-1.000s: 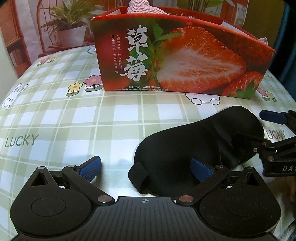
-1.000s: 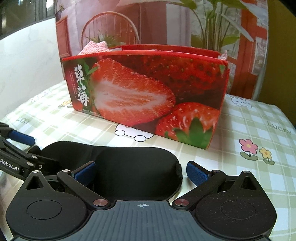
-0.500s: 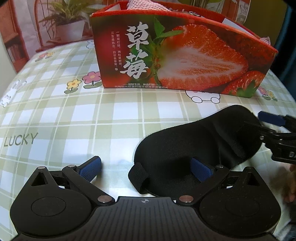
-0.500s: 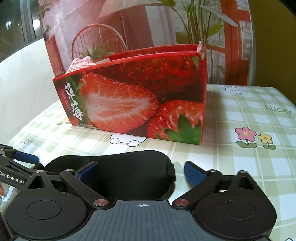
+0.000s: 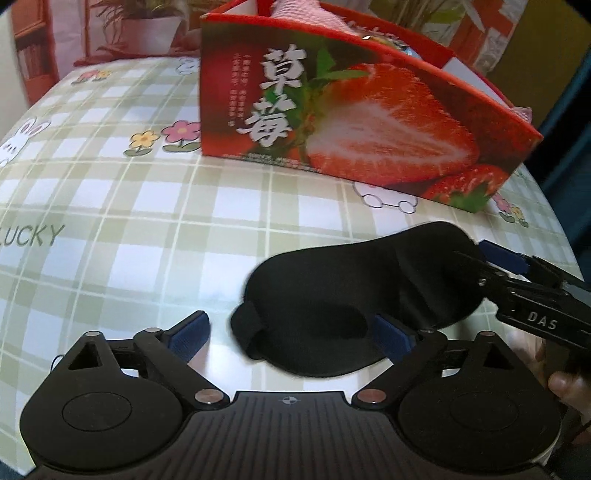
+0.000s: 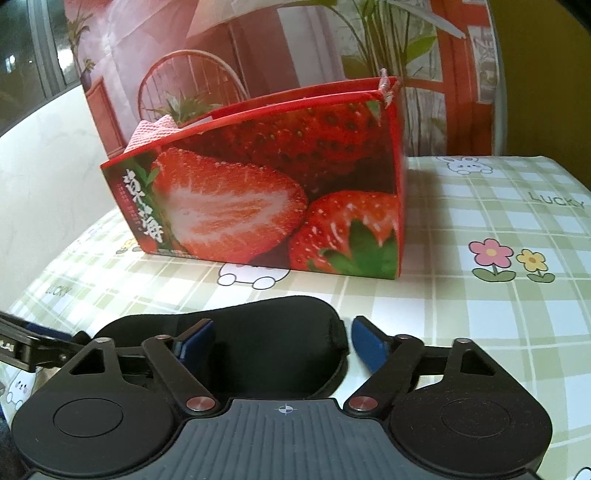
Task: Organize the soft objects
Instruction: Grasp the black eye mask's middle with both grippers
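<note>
A black sleep mask (image 5: 351, 295) lies on the checked tablecloth in front of a red strawberry box (image 5: 369, 129). My left gripper (image 5: 290, 328) straddles the mask's strap end. Its jaws are closing; the right pad lies against the fabric and the left pad stands clear on the cloth. My right gripper (image 6: 282, 339) straddles the other end of the mask (image 6: 277, 325). Its jaws are closing too, with the right pad just off the mask's edge. The right gripper (image 5: 517, 280) also shows in the left wrist view. A pink knitted cloth (image 5: 306, 11) sticks out of the box.
The strawberry box (image 6: 277, 192) stands open-topped behind the mask, the pink cloth (image 6: 155, 133) at its left end. A printed backdrop rises behind the table. The tablecloth (image 6: 498, 332) spreads bare to the right. A hand (image 5: 561, 380) holds the right gripper.
Both grippers' jaws have narrowed around the ends of the mask, the right one more. Both wrists have rolled a little, tilting the views. The mask stays in place.
</note>
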The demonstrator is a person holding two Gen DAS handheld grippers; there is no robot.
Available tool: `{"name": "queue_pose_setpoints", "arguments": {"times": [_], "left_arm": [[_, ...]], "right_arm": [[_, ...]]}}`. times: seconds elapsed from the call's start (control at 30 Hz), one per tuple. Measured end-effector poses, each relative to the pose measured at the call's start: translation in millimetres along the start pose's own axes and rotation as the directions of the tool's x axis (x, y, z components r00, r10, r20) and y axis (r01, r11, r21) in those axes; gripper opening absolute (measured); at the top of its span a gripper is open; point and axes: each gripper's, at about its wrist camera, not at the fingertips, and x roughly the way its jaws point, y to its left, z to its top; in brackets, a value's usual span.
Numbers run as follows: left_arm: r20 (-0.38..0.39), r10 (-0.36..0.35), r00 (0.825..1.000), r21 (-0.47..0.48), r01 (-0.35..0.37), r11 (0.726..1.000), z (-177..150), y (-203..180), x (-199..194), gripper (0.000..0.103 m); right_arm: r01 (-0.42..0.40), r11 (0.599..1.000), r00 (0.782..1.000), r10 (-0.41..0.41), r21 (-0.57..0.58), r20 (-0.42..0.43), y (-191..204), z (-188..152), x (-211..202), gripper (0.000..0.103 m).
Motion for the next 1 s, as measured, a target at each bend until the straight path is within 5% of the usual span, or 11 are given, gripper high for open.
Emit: {"name": "queue_pose_setpoints", "arguments": {"times": [0.17,0.53,1.0], "left_arm": [[0.022,-0.011,1.0,0.024,0.011,1.0,-3.1,-6.5,0.6,0.087],[0.09,-0.042,0.995,0.041,0.038,0.998,-4.0,-5.8,-4.6,0.062],[0.133,-0.047,0.99,0.088,0.036,0.996,-6.3,-5.2,-6.1,0.059]], "right_arm": [[-0.03,0.999,0.999,0.03,-0.033,-0.012,5.6,-0.7,1.6,0.063],[-0.065,0.998,0.998,0.065,-0.015,-0.011,3.0,-0.8,0.9,0.059],[-0.125,0.991,0.992,0.124,0.049,0.029,-0.8,-1.5,-13.4,0.044]]}}
